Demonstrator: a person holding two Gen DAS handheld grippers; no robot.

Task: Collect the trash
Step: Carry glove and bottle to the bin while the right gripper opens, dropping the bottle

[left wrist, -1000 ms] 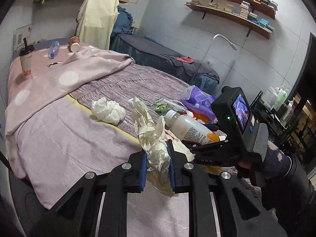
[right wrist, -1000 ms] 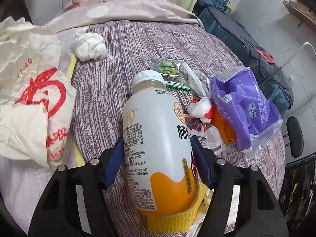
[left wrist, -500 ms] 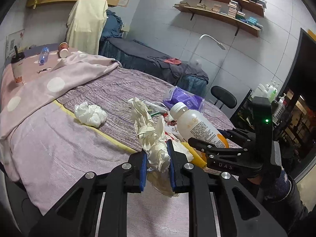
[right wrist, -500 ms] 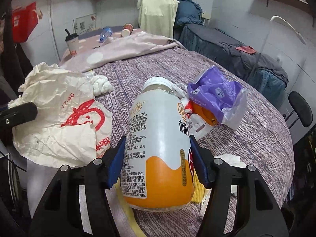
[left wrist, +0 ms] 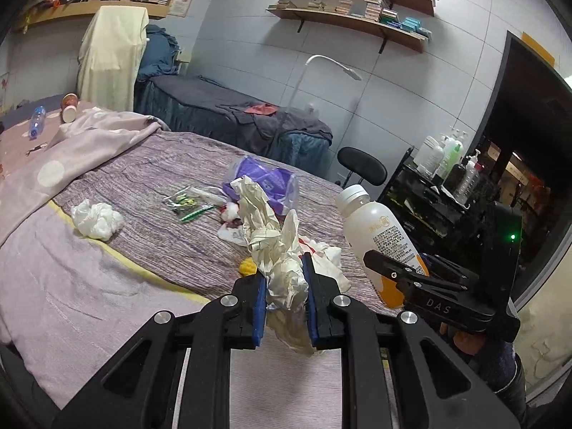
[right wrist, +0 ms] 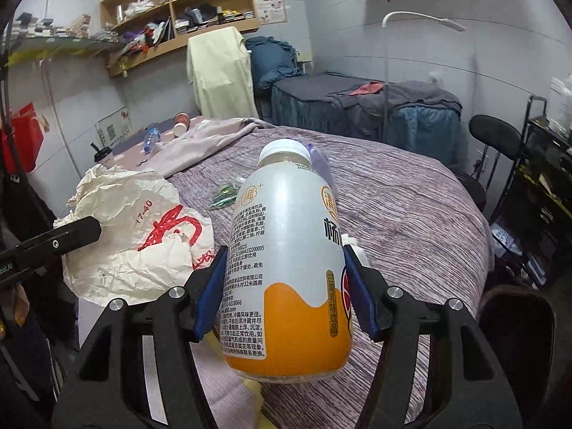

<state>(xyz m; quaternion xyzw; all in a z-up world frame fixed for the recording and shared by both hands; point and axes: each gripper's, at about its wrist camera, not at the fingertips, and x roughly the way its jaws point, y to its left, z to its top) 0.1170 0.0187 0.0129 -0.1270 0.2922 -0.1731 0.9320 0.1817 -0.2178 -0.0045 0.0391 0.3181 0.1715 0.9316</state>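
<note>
Left gripper (left wrist: 285,296) clamped nearly shut, blue pads pinching a crumpled white paper bag with red print (left wrist: 275,246), bag bunched up and rising above the fingers. Seen from the right wrist view as a wide creased sheet (right wrist: 143,239) hanging at left, lifted clear of the bed. Right gripper (right wrist: 286,286) set about half open, jaws just narrowed a little, blue pads pressed against both sides of a white plastic drink bottle with an orange lower band and white cap (right wrist: 286,261); bottle held off the bed, cap pointing away and upward, in the left wrist view tilted at right (left wrist: 379,236).

Beyond the tools, a purple striped bedspread (left wrist: 150,164) with loose trash: a balled white tissue (left wrist: 97,218) near the yellow edge strip, small green wrappers (left wrist: 184,203) in the middle, a purple plastic pouch (left wrist: 264,182) just behind the raised bag. Farther back on the pink spotted blanket (left wrist: 71,146), a clear water bottle (left wrist: 35,121) lying down and a tipped paper cup (left wrist: 69,107) beside it.
</note>
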